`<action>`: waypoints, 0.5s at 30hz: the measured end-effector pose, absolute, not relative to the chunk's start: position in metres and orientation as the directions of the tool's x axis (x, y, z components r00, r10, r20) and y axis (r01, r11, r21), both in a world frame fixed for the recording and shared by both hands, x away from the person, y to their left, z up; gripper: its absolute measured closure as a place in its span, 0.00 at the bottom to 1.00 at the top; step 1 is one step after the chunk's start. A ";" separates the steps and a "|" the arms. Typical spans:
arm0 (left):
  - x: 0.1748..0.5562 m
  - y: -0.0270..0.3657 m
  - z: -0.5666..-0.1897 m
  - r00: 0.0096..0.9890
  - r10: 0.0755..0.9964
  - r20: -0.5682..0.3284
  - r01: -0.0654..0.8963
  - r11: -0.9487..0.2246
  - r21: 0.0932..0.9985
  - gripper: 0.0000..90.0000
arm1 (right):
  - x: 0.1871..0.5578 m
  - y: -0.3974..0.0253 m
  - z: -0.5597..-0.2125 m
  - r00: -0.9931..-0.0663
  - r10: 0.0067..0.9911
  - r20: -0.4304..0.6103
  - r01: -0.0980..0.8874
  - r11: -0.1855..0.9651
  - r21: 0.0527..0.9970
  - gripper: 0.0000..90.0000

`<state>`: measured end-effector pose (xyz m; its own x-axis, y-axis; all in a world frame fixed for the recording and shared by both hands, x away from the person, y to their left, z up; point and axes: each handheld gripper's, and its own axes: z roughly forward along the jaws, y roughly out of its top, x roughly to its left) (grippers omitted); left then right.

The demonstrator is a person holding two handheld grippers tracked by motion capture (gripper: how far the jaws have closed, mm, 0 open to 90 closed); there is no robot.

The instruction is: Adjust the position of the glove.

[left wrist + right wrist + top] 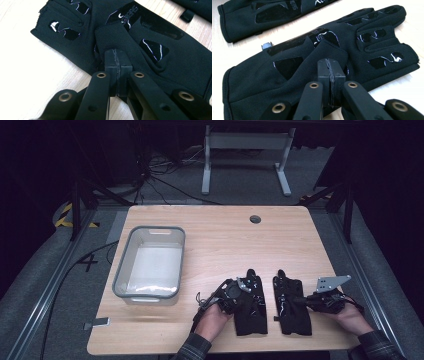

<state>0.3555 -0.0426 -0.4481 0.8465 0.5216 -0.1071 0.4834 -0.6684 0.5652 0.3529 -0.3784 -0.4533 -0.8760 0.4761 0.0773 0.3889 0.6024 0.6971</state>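
Nearest the lens in the left gripper view, the left claw [116, 65] is seen with its jaws pressed together on the thumb flap of the left glove [150, 50]; in the right gripper view the right claw [330, 72] is likewise closed on the thumb flap of the right glove [312, 65]. Both gloves are laid flat on the bench [220, 235], side by side near the front edge, fingers pointing away from the person; a narrow strip of wood is left between them. A grey bin [150, 262] is stood well apart to the left of them, its white floor bare.

The gloves are judged light and soft; no resistance is to be expected, and the cloth is likely to droop and fold once lifted from a single point. The glossy printed patches on palm and fingers look smooth and may be slippery, so a hold on the plain knit is preferred. The thumb flap, raised off the palm, offers a fold of cloth that can be pinched without the bench being scraped; the cuff hem is judged a firmer alternative, being doubled. Nothing fragile is involved; a firm pinch may be used.
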 end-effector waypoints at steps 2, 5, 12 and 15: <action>0.356 -0.042 -0.448 0.844 0.526 -0.105 0.485 -0.667 0.566 1.00 | 0.354 -0.375 -0.454 -0.877 0.474 0.080 0.389 0.602 0.698 1.00; 0.357 -0.042 -0.448 0.843 0.527 -0.109 0.488 -0.663 0.567 1.00 | 0.359 -0.368 -0.454 -0.881 0.467 0.075 0.380 0.605 0.700 1.00; 0.356 -0.044 -0.448 0.839 0.534 -0.103 0.491 -0.661 0.567 1.00 | 0.361 -0.359 -0.455 -0.889 0.452 0.078 0.373 0.614 0.696 1.00; 0.356 -0.045 -0.449 0.841 0.531 -0.104 0.486 -0.659 0.574 1.00 | 0.360 -0.355 -0.455 -0.892 0.446 0.078 0.368 0.615 0.697 1.00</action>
<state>0.3563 -0.0451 -0.4486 0.8413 0.5306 -0.1038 0.4862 -0.6585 0.5744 0.3600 -0.3555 -0.4552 -0.8918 0.4456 0.0779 0.3683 0.6153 0.6970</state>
